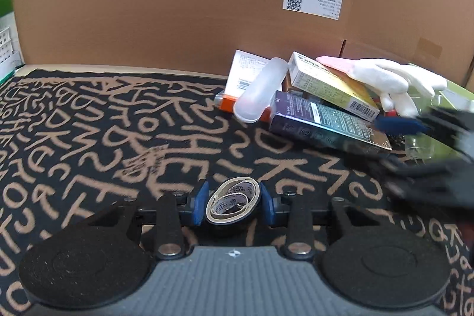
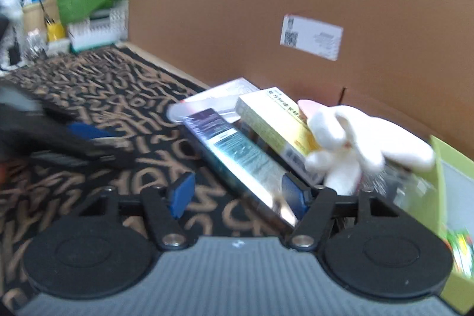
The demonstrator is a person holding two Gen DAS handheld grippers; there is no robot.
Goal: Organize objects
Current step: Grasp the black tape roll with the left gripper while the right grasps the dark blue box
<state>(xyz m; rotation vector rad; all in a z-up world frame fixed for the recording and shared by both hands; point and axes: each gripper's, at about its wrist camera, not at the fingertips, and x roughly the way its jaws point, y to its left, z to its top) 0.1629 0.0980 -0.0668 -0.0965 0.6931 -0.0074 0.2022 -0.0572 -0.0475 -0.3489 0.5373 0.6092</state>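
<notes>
Between left gripper (image 1: 234, 205) pads, tape roll (image 1: 232, 202); bare patterned cloth (image 1: 89, 120) leftward.

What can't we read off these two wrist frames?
- Right wrist view: motion blur; whether the right gripper pads touch the dark box is unclear.
- Left wrist view: right gripper smeared at the right edge.
- Green box: cut by the frame edge, contents blurred.
- Items under the white plush: hidden by the yellow box.
- Shipping label: too small.
</notes>
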